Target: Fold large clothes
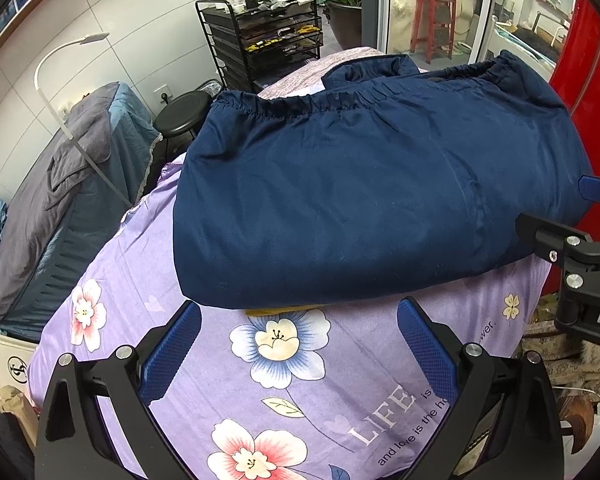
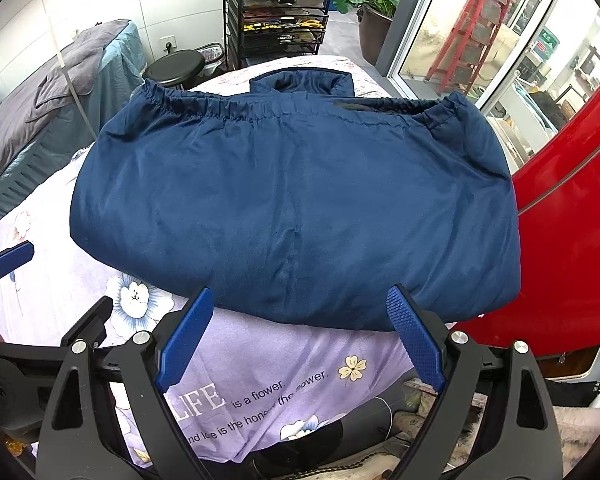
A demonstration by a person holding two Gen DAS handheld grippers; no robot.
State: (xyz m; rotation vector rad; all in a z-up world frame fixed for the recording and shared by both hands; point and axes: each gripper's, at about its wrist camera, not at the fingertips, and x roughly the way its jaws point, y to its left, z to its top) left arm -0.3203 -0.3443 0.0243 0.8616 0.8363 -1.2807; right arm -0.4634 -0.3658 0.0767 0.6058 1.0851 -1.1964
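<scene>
Plainly, "LIFE is a flower" on floral sheet (image 2: 260,364) beneath folded navy jacket (image 2: 296,208), both grippers' jaws apart.

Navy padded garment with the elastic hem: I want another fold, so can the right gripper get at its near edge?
Probably yes: the right gripper is open, with nothing between it and the navy padded garment.

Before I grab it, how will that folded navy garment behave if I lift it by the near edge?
The navy garment looks puffy and soft, so it will likely sag and unfold rather than lift as one slab. Its smooth, faintly shiny cloth may slip between the fingers. With both the left gripper and right gripper open and off it, gripping several layers at once seems safer.
</scene>
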